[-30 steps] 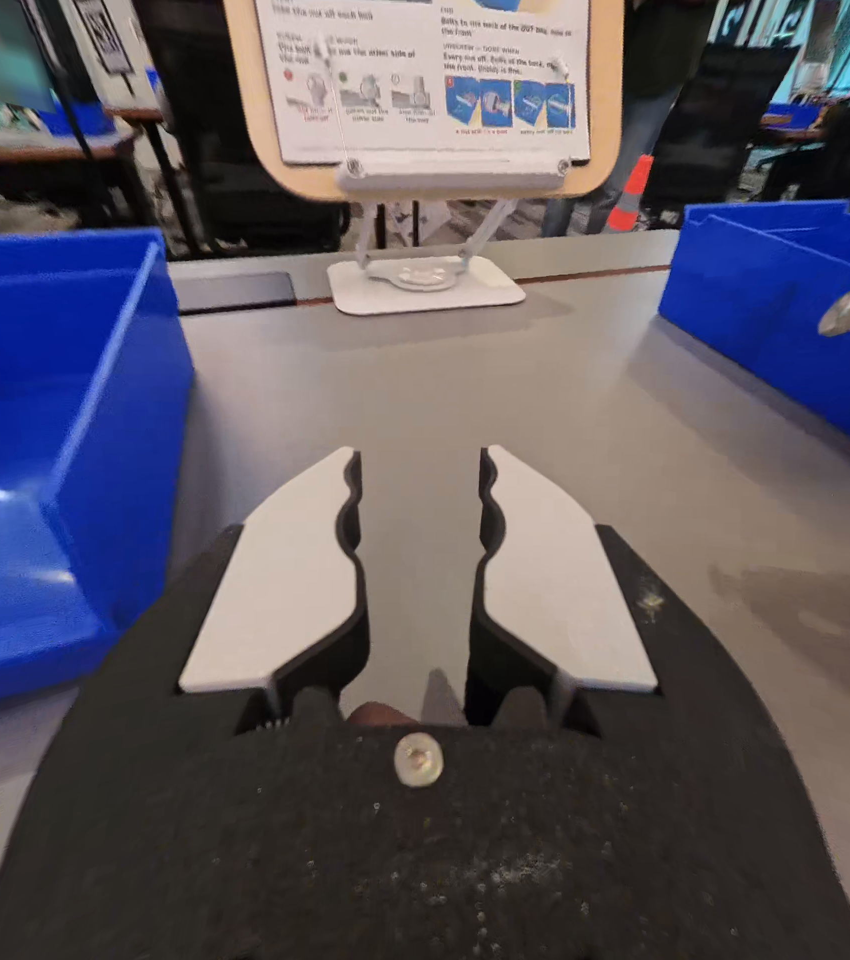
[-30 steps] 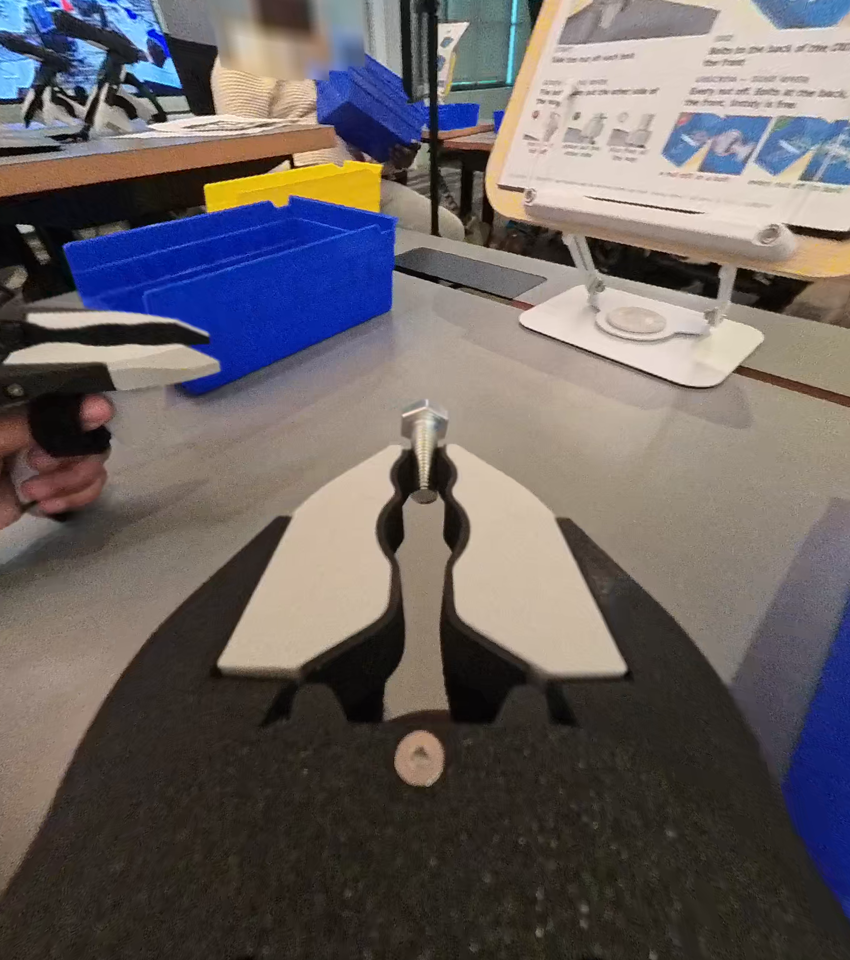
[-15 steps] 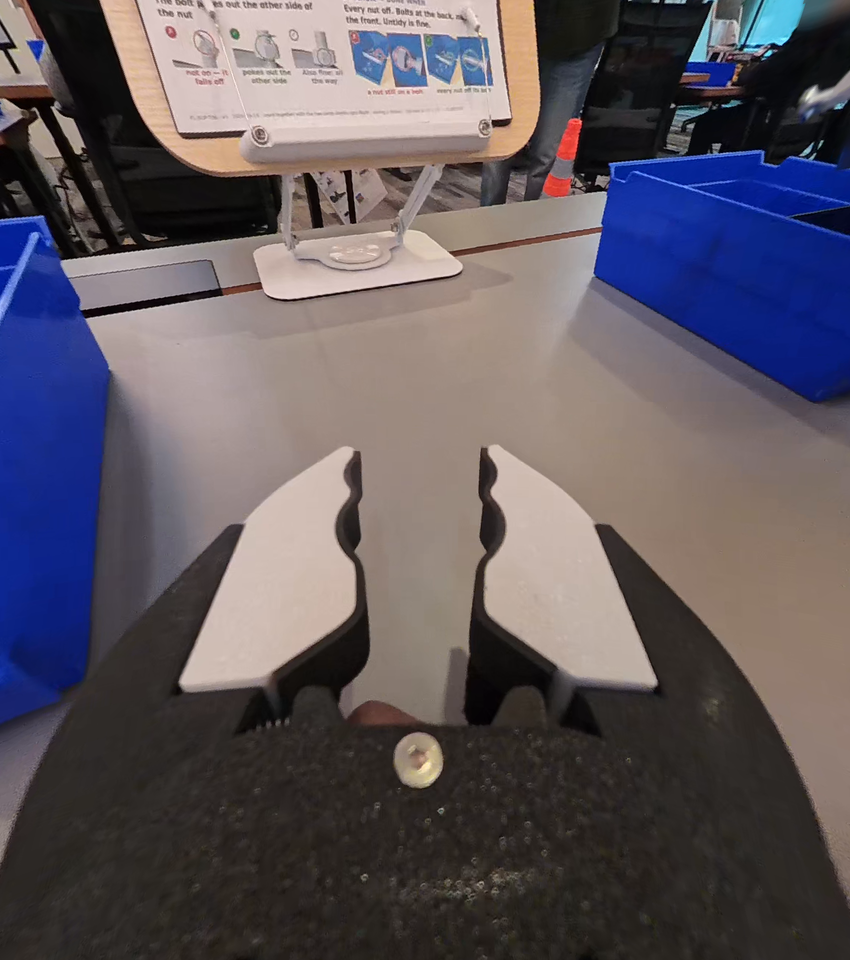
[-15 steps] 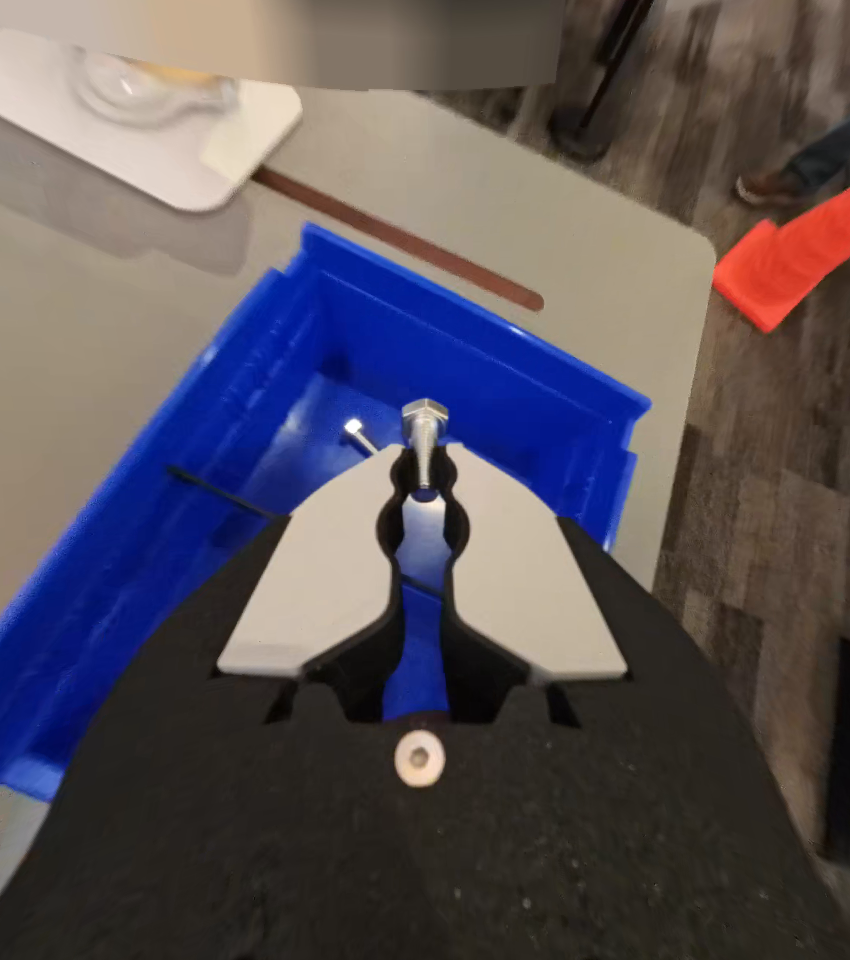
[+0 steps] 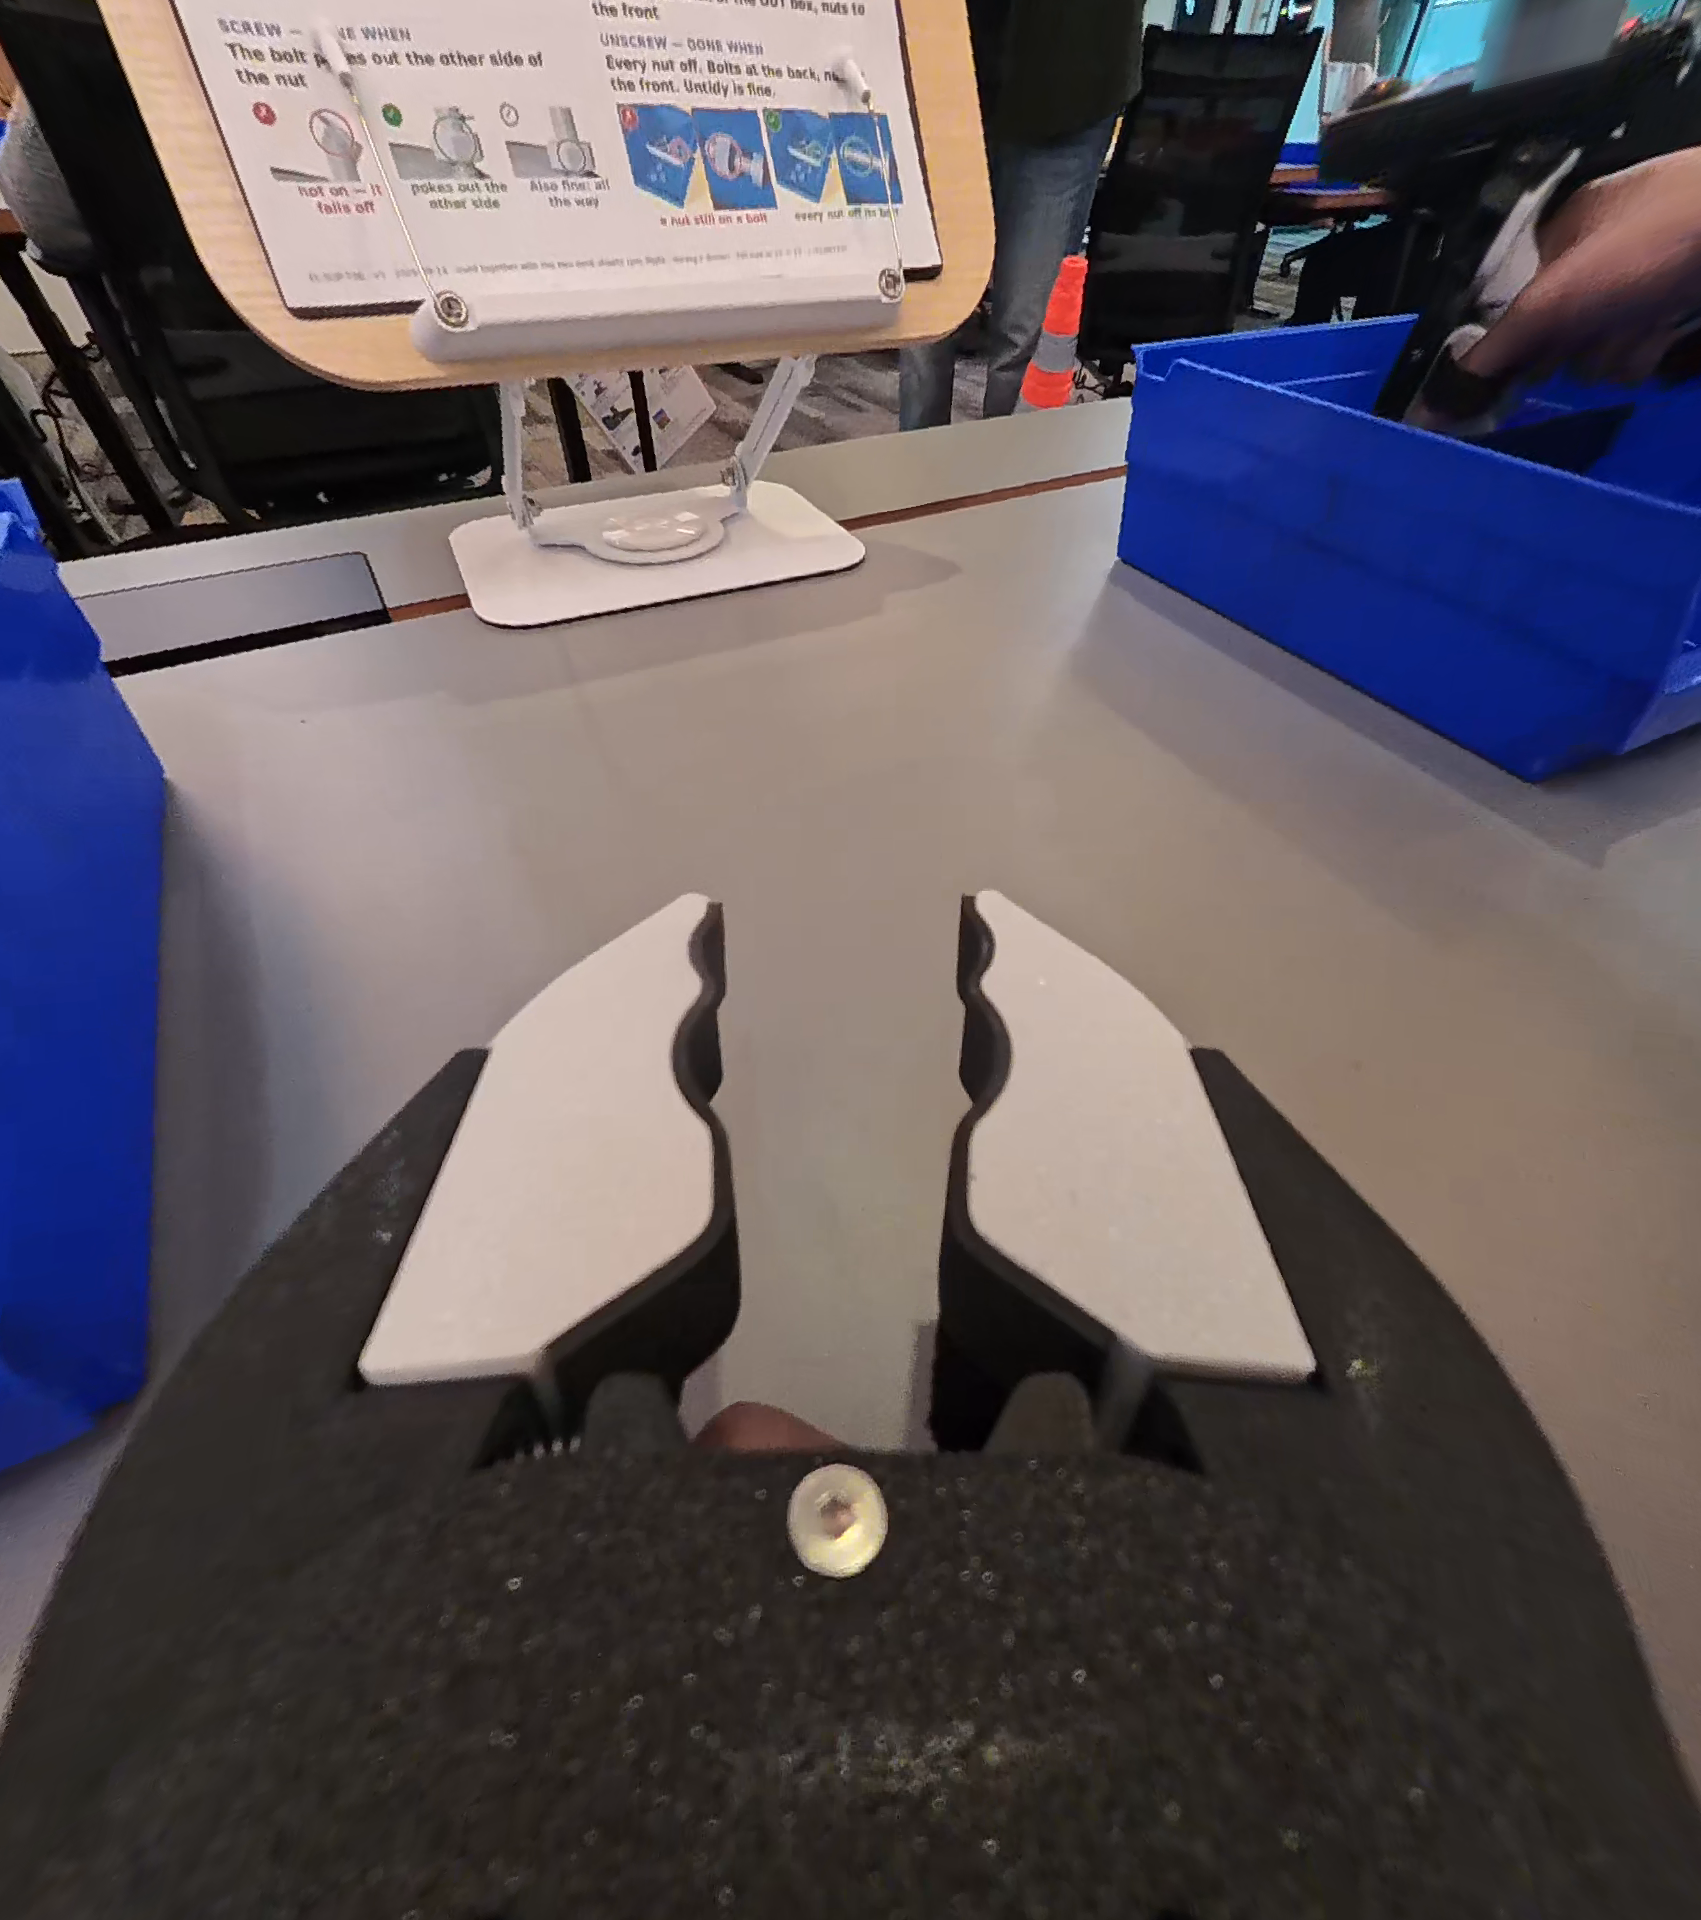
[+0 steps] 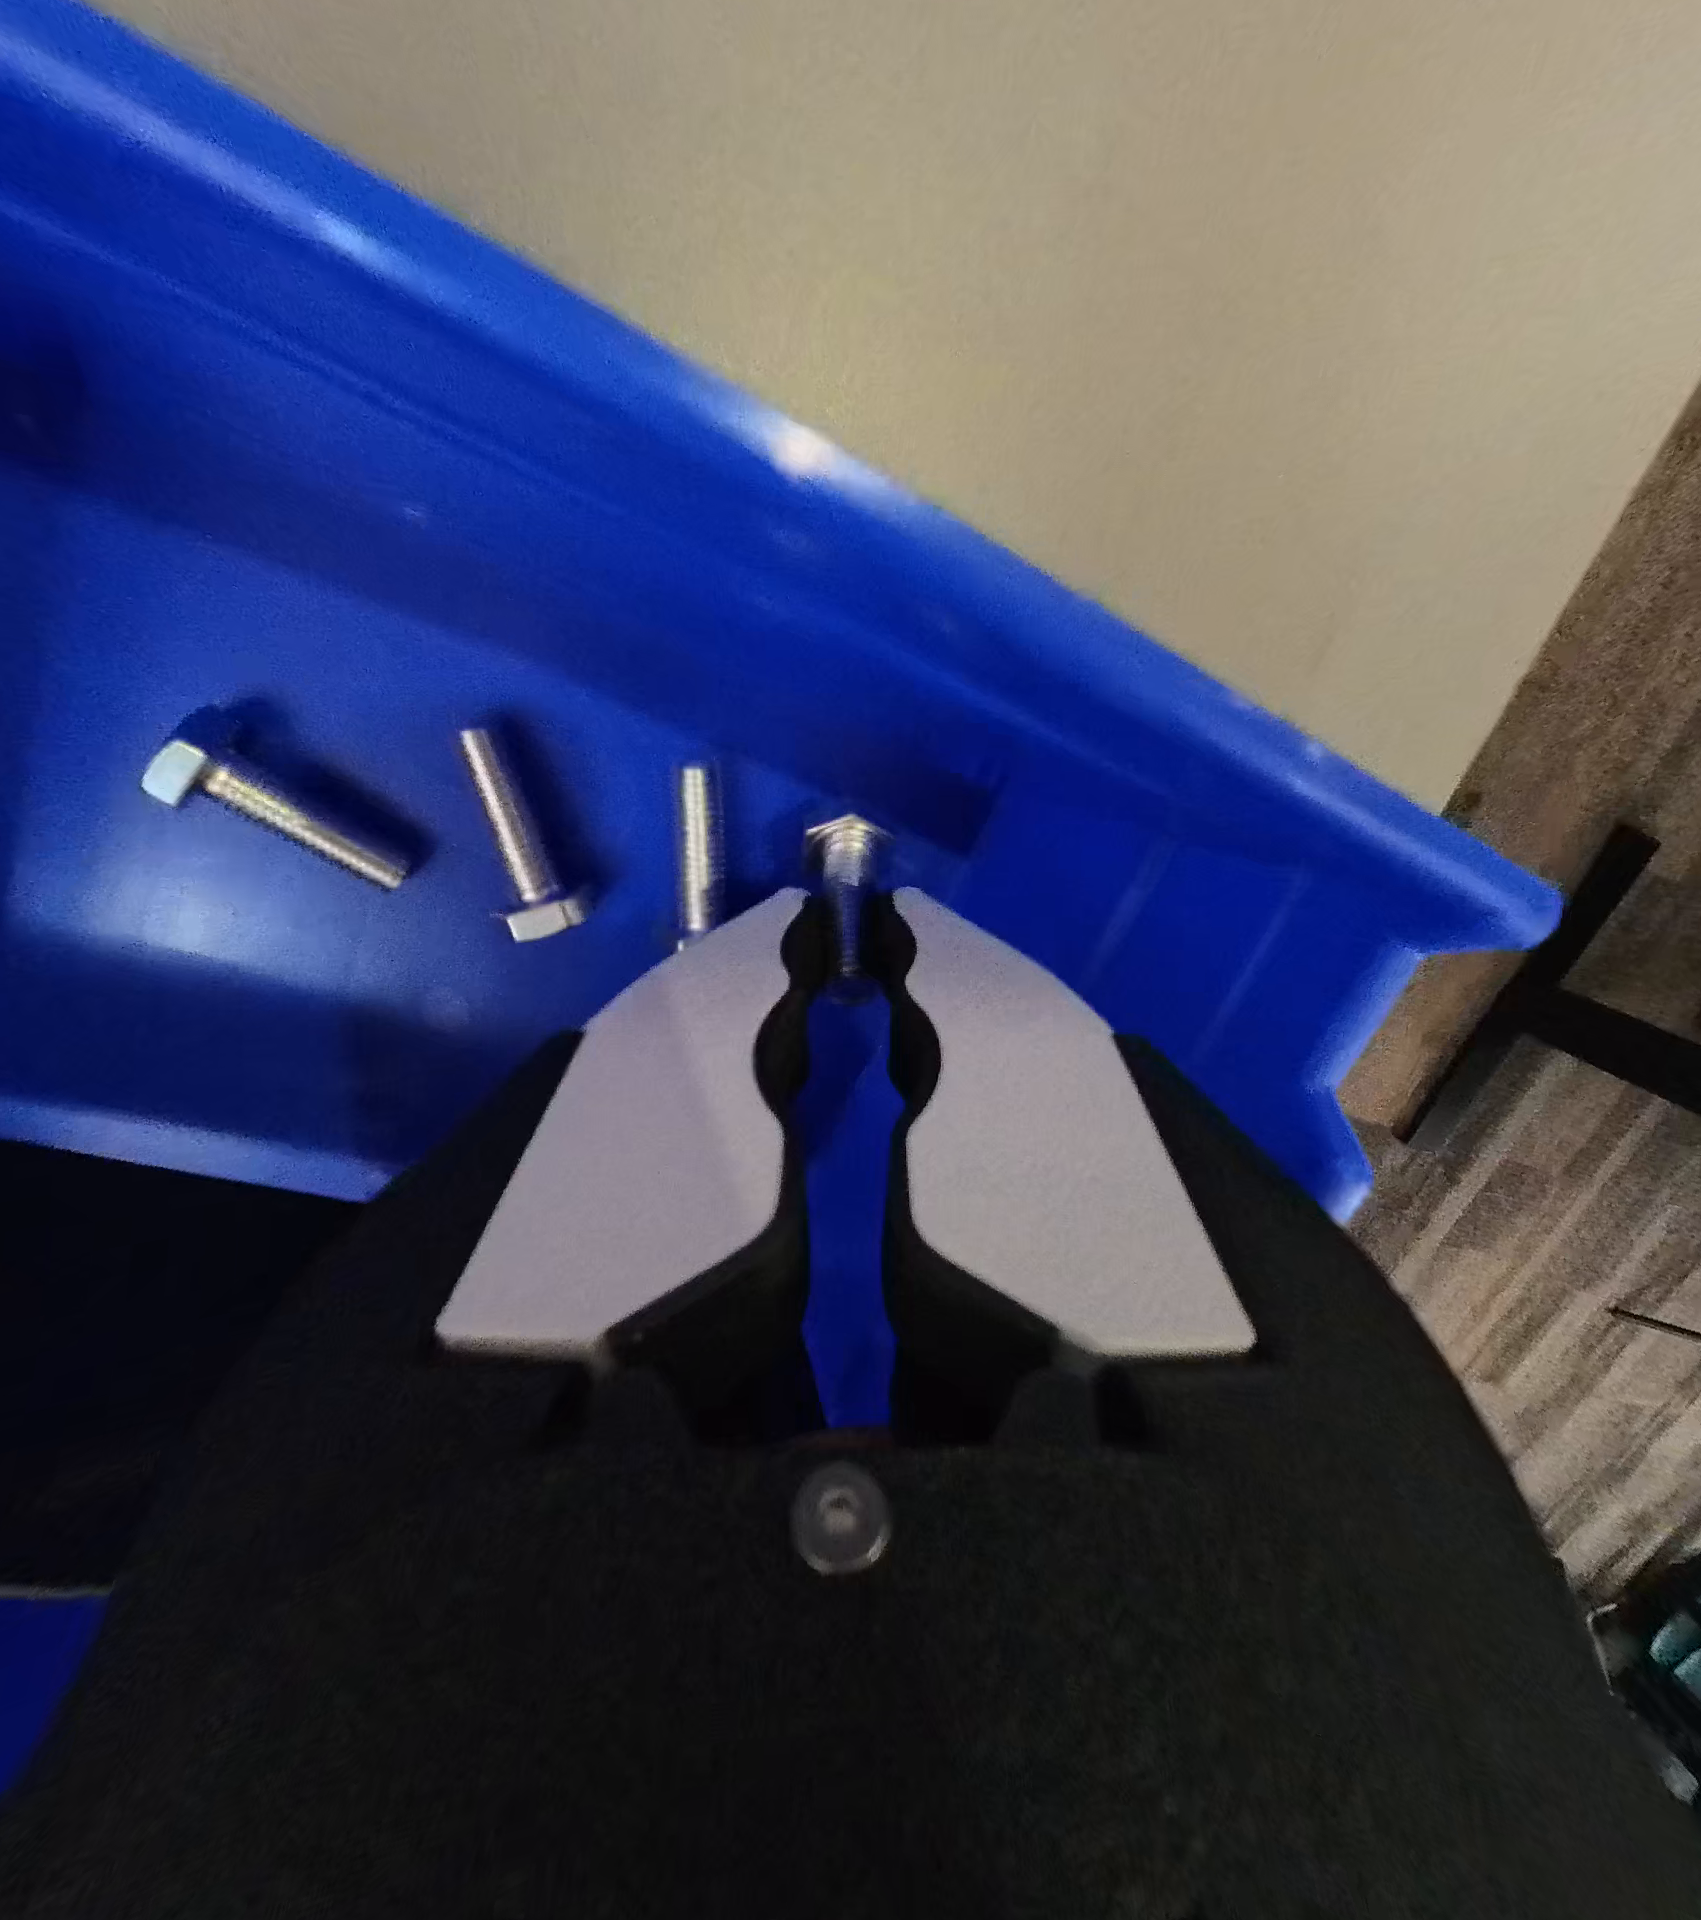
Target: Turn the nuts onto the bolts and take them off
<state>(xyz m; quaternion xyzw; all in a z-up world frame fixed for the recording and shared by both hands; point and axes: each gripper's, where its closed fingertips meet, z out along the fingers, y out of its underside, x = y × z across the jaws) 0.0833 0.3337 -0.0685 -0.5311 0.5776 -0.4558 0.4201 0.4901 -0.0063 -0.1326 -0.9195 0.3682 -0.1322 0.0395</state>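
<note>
My right hand-held gripper (image 6: 841, 914) pinches a bolt (image 6: 841, 883) by its shank at the fingertips, head pointing forward, low inside the blue bin (image 6: 617, 540). Three more bolts (image 6: 280, 821) lie loose on the bin floor just to its left. My left hand-held gripper (image 5: 838, 914) is spread wide, holding nothing, above the bare grey table (image 5: 825, 748).

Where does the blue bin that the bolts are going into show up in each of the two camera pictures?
Left wrist view: the blue bin sits at the right edge, on the grey table, with the right gripper reaching into it.
Right wrist view: the same bin fills the upper left, three loose bolts on its floor, the right gripper shut on a fourth bolt.
Shared landmark: the grey table.
</note>
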